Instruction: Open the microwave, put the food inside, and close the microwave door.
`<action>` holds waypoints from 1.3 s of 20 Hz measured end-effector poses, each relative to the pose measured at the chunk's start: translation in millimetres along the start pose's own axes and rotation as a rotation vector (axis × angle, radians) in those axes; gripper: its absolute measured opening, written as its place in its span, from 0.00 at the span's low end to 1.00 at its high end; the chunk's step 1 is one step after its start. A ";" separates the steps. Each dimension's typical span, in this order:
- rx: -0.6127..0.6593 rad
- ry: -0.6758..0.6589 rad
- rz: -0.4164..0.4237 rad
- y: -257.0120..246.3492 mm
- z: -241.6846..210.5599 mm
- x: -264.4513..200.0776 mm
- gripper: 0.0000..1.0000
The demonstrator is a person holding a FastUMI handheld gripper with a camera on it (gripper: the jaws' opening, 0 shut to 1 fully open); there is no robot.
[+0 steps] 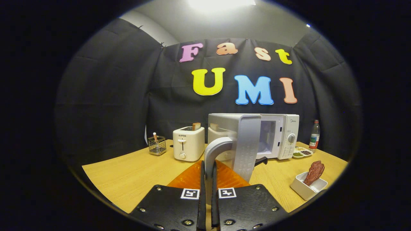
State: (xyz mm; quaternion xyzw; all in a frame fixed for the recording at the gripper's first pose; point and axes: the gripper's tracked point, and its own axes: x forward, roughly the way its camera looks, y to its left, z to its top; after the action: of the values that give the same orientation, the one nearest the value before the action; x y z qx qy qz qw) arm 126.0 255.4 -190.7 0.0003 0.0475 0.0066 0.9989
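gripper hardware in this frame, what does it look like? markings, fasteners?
The gripper shows as two flat plates side by side, each wedge-shaped and narrowing forward. Each plate carries a square black-and-white fiducial tag at its inner front corner and several round screws along its edges. Two thin upright blades run forward from between the plates, nearly parallel with a narrow gap. No cables or sleeve visible.
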 end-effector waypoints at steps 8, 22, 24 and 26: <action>0.022 -0.001 0.073 64.4 0.4 -19.7 0.07; 0.172 0.023 0.114 -152.5 20.1 -50.1 0.85; 0.172 0.042 0.008 -208.1 5.2 -42.5 0.87; 0.162 0.072 -0.076 -256.4 -14.2 -36.8 0.87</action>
State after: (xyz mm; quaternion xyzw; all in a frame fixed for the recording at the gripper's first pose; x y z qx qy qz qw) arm 91.4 -1.4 -201.7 0.0791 0.0839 -0.0353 0.9927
